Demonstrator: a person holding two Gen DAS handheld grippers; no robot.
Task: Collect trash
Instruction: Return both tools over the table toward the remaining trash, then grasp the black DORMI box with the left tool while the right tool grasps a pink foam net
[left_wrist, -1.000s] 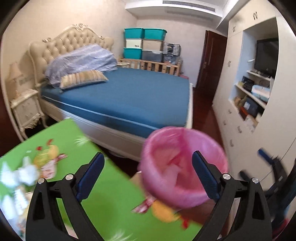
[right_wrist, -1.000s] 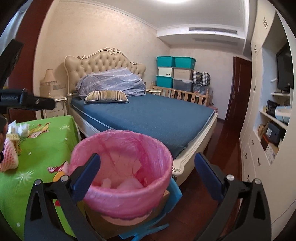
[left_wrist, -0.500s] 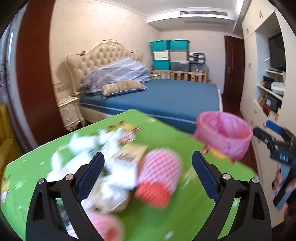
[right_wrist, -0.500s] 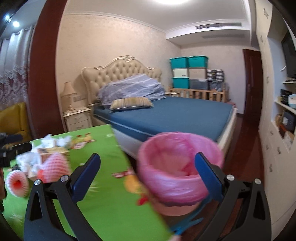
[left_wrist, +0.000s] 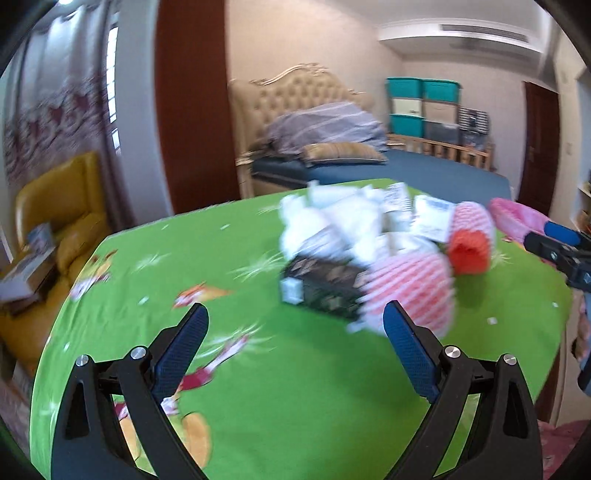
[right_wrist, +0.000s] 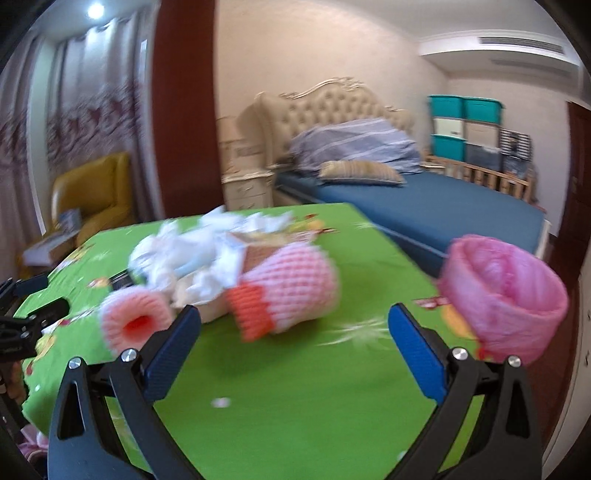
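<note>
A heap of trash lies on the green tablecloth (left_wrist: 280, 387): crumpled white tissues (left_wrist: 332, 218), a dark box (left_wrist: 321, 288) and two pink foam net sleeves (left_wrist: 410, 291) (left_wrist: 471, 240). My left gripper (left_wrist: 295, 332) is open and empty, just short of the dark box. In the right wrist view the sleeves (right_wrist: 291, 291) (right_wrist: 136, 321) and the tissues (right_wrist: 192, 251) lie ahead of my right gripper (right_wrist: 295, 332), which is open and empty. The pink-lined bin (right_wrist: 502, 295) stands off the table's right edge. Both views are blurred.
A bed with a blue cover (right_wrist: 443, 206) fills the back right, with a nightstand (right_wrist: 247, 188) beside it. A yellow armchair (left_wrist: 62, 221) holding books stands at the left by the curtains. Teal storage boxes (left_wrist: 421, 103) are stacked at the far wall.
Both views have swung left, from the bin and bed onto the trash heap on the green table. The bin now sits at the right. Both jaws stay wide.
</note>
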